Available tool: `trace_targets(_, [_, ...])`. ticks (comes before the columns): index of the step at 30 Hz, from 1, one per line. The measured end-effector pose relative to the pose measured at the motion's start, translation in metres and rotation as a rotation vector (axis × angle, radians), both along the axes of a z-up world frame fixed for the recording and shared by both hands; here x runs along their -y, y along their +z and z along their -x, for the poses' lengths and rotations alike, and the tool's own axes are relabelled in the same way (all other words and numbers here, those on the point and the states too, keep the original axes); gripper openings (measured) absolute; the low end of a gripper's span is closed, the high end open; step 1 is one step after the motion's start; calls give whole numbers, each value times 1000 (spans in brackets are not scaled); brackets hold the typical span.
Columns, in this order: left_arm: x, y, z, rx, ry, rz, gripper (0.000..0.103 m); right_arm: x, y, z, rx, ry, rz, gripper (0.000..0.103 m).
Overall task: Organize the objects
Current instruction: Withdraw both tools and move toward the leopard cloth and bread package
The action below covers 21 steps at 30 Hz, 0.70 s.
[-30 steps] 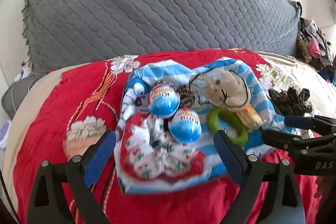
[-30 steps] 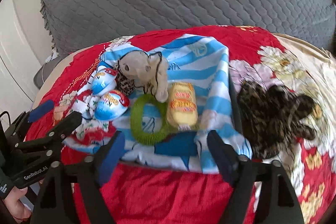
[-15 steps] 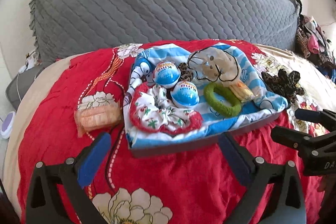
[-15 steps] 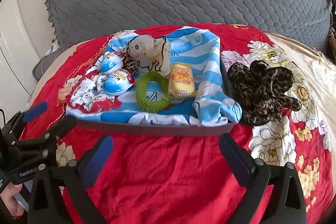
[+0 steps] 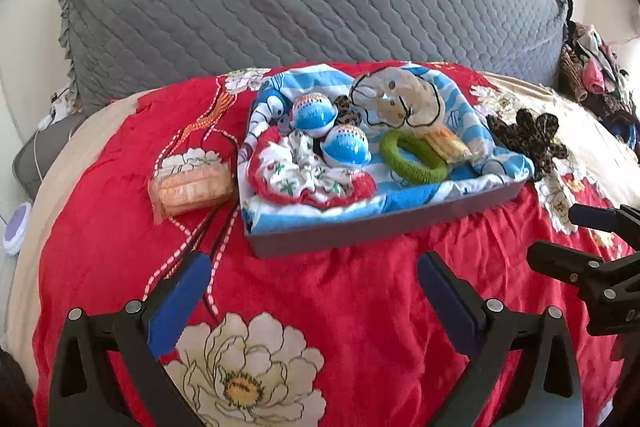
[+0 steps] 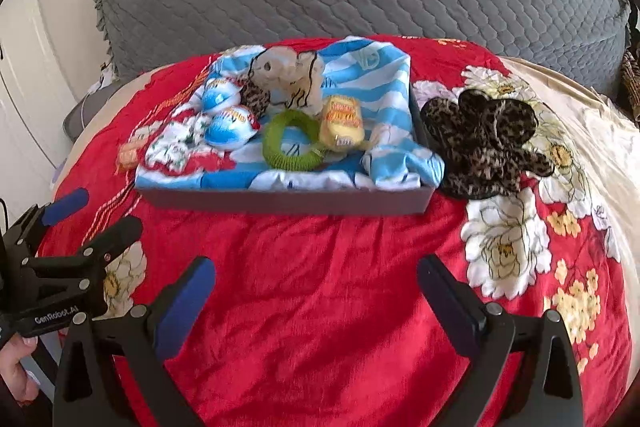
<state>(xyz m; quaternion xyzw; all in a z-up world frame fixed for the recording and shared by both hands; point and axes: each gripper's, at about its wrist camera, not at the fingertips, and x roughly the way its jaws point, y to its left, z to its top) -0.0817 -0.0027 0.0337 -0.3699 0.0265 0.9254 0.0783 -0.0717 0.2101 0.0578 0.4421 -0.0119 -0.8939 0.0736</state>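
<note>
Red floral bedspread [image 5: 320, 307] carrying a grey tray [image 6: 288, 201]. Leopard-print fabric piece [image 6: 484, 143], beside the tray: likely soft, light; pinch a raised fold. Left hand-held gripper [image 5: 316, 291] and right hand-held gripper [image 6: 316, 291] both released, empty.

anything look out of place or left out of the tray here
Two things lie outside the tray: the orange packet on the red blanket beside its left wall, and the leopard-print piece against its right side. Everything else sits inside on the striped cloth.
</note>
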Motion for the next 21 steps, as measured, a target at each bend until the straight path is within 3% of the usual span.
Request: trace_targets(21, [37, -12, -5, 34, 81, 15, 103, -55, -9, -22, 30, -109, -19, 102])
